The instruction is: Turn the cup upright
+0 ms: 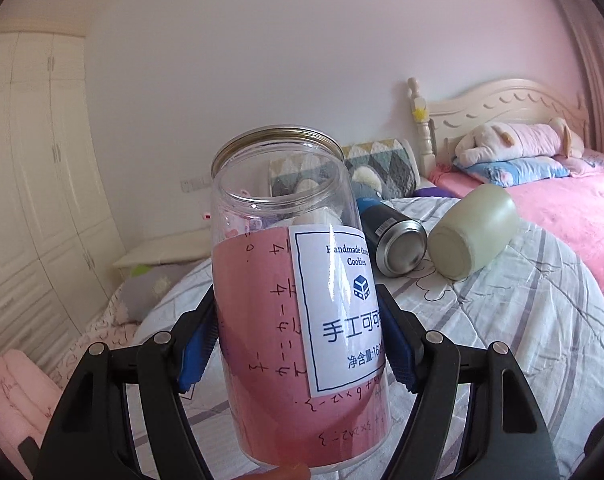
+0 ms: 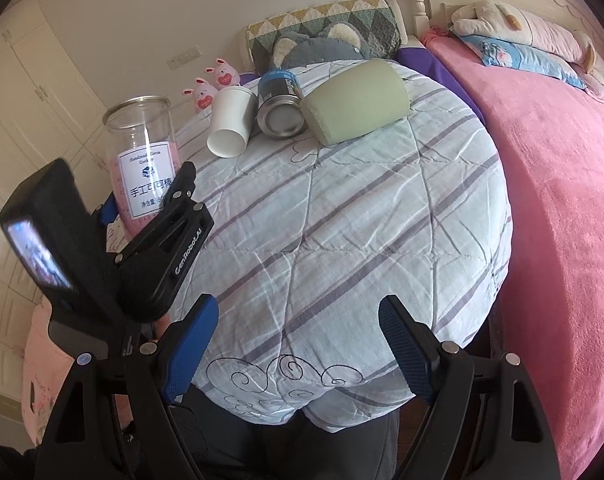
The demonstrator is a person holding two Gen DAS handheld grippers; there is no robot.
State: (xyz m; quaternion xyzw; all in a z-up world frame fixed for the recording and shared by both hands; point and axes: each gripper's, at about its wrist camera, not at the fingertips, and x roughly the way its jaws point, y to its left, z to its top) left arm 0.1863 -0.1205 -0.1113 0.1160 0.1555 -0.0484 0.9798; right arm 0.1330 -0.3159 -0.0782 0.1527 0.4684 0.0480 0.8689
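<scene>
My left gripper point(image 1: 297, 344) is shut on a clear plastic jar point(image 1: 289, 280) with a pink paper lining and a white label. The jar stands upright in the jaws, mouth up, held at the left edge of the quilted surface. It also shows in the right wrist view point(image 2: 143, 160), with the left gripper point(image 2: 149, 200) around it. My right gripper point(image 2: 297, 344) is open and empty above the near part of the quilt point(image 2: 342, 220). Three cups lie on their sides at the far end: a white paper cup point(image 2: 229, 122), a dark steel tumbler point(image 2: 279, 104) and a pale green cup point(image 2: 358, 100).
A bed with a pink blanket point(image 2: 562, 200) runs along the right. Pillows and plush toys point(image 2: 322, 44) sit behind the cups. Two pink bunny figures point(image 2: 211, 84) stand at the far left. A cream wardrobe point(image 1: 29, 180) fills the left wall.
</scene>
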